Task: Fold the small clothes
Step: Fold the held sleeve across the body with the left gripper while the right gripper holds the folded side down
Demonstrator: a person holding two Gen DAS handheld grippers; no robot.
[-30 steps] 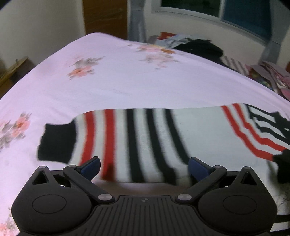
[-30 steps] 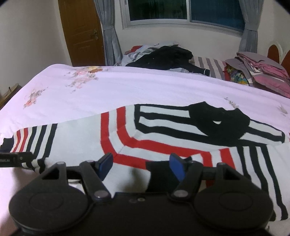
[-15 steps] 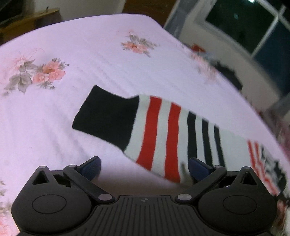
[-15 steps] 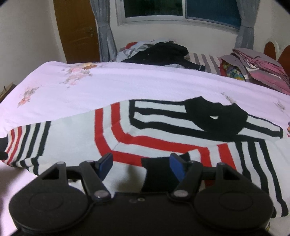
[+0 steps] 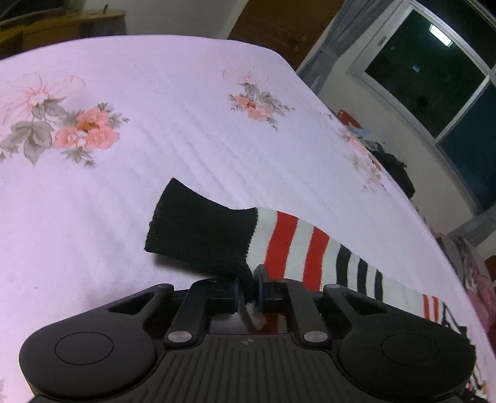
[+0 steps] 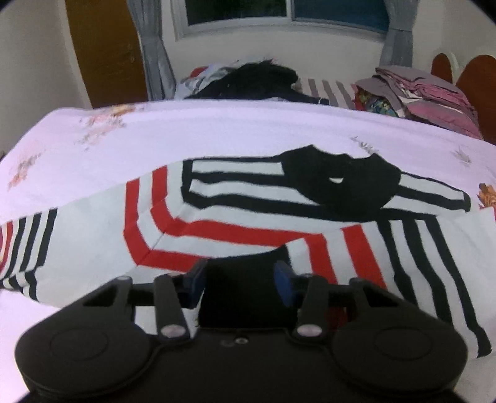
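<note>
A small white sweater with red and black stripes (image 6: 235, 223) lies spread on the pink floral bedsheet (image 5: 186, 124). Its black collar (image 6: 341, 183) is at the far side. In the left wrist view the left sleeve (image 5: 294, 245) ends in a black cuff (image 5: 198, 229). My left gripper (image 5: 248, 291) is shut on the near edge of that cuff. My right gripper (image 6: 238, 279) is open, its jaws on either side of a black cuff (image 6: 248, 294) folded onto the sweater's body.
A pile of dark and mixed clothes (image 6: 248, 80) lies at the far edge of the bed. Folded purple and patterned laundry (image 6: 418, 96) is stacked at the far right. A wooden door (image 6: 105, 52) and a window (image 6: 279, 12) stand behind.
My left gripper swung left along the sleeve to its cuff, then closed on the cuff edge. My right gripper moved slightly forward over the folded cuff and stayed open.
</note>
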